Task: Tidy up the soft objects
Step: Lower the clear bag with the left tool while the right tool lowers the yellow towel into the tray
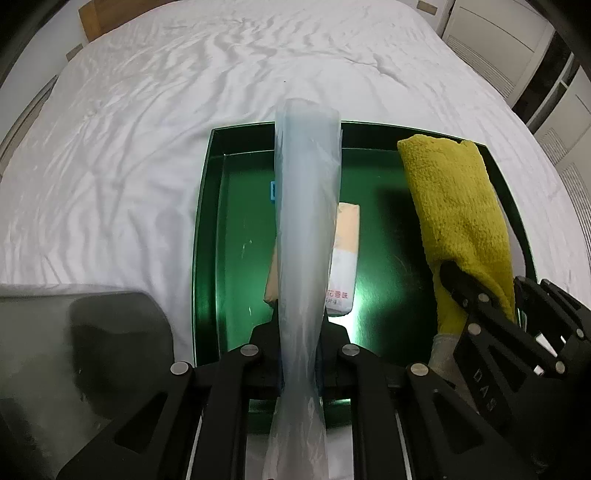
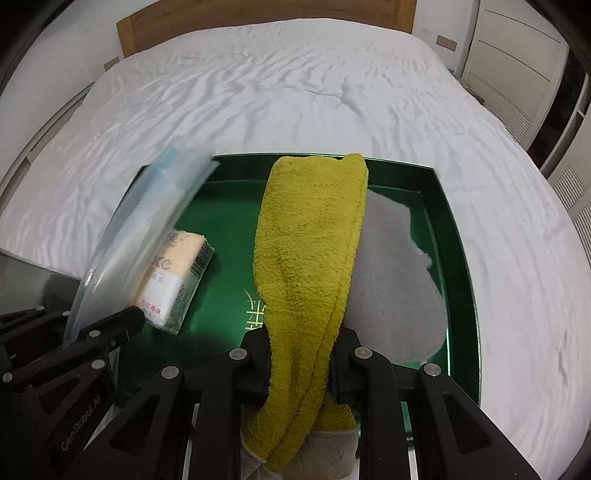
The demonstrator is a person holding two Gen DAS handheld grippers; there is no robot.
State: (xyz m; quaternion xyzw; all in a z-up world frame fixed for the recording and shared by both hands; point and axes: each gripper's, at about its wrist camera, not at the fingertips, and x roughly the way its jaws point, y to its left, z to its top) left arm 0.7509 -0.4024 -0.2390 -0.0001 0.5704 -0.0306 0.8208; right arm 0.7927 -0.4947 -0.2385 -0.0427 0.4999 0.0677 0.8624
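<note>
A green tray (image 1: 210,206) lies on the white bed (image 1: 147,110). My left gripper (image 1: 300,332) is shut on a clear plastic bag (image 1: 306,206) and holds it over the tray's middle. A tissue pack (image 1: 345,266) lies in the tray under it. My right gripper (image 2: 300,343) is shut on a folded yellow towel (image 2: 310,236) and holds it above the tray (image 2: 461,258). A grey cloth (image 2: 391,280) lies in the tray under the towel. In the right wrist view the bag (image 2: 147,221) and tissue pack (image 2: 173,280) show at the left. In the left wrist view the towel (image 1: 454,214) shows at the right.
A wooden headboard (image 2: 258,22) stands at the far end of the bed. White cabinet doors (image 2: 517,44) stand at the right. A dark grey object (image 1: 81,350) lies on the bed left of the tray.
</note>
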